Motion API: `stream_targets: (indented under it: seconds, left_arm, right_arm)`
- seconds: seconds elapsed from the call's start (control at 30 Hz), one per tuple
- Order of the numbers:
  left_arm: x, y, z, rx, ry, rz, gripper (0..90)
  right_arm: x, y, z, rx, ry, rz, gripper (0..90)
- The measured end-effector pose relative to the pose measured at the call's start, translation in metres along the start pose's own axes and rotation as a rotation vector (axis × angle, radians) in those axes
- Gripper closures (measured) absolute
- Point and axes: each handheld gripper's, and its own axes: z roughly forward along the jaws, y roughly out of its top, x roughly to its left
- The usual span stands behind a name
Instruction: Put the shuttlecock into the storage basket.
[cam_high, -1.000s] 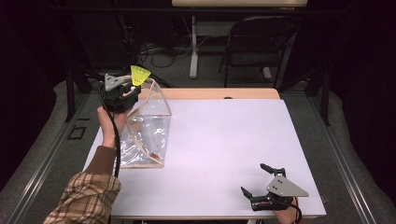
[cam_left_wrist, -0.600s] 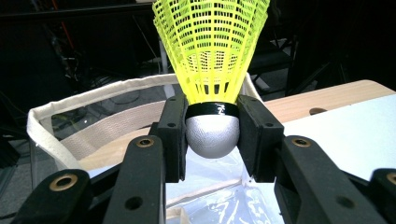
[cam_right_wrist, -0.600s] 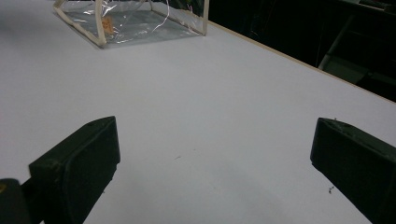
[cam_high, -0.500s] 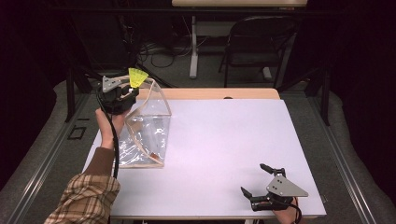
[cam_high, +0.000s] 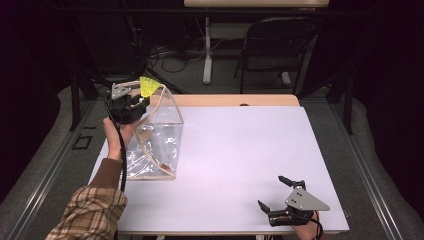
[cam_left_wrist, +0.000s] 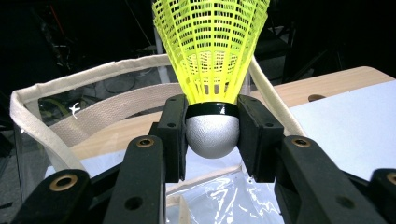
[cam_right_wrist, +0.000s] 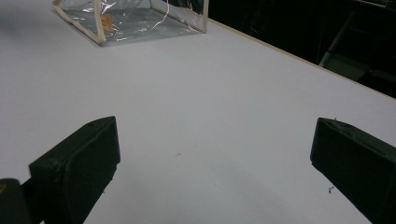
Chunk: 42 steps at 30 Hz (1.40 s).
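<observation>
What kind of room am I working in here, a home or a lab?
Most likely a lab or recording studio, not a home: dark surroundings, a bare white table, loose cables on the floor behind it, and a folding chair beside a desk leg.

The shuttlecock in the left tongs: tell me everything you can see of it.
The shuttlecock has a bright yellow plastic mesh skirt flaring upward, a black band at its neck, and a rounded silver-grey, dimpled cap below. It stands upright in the left gripper view, skirt up. The left tongs clamp it, pads pressing the cap and band from both sides. It is held in the air above the open mouth of the clear bag with cream fabric trim, at the table's far left, touching only the pads.
</observation>
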Motion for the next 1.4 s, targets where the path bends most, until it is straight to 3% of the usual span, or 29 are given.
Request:
stream_targets:
  seconds: [1.4]
  left_arm:
    - [0.0061, -0.0094, 0.0072, 0.083, -0.027, -0.017, 64.1]
  right_arm:
    - [0.0008, 0.0001, 0.0012, 0.003, 0.009, -0.008, 1.1]
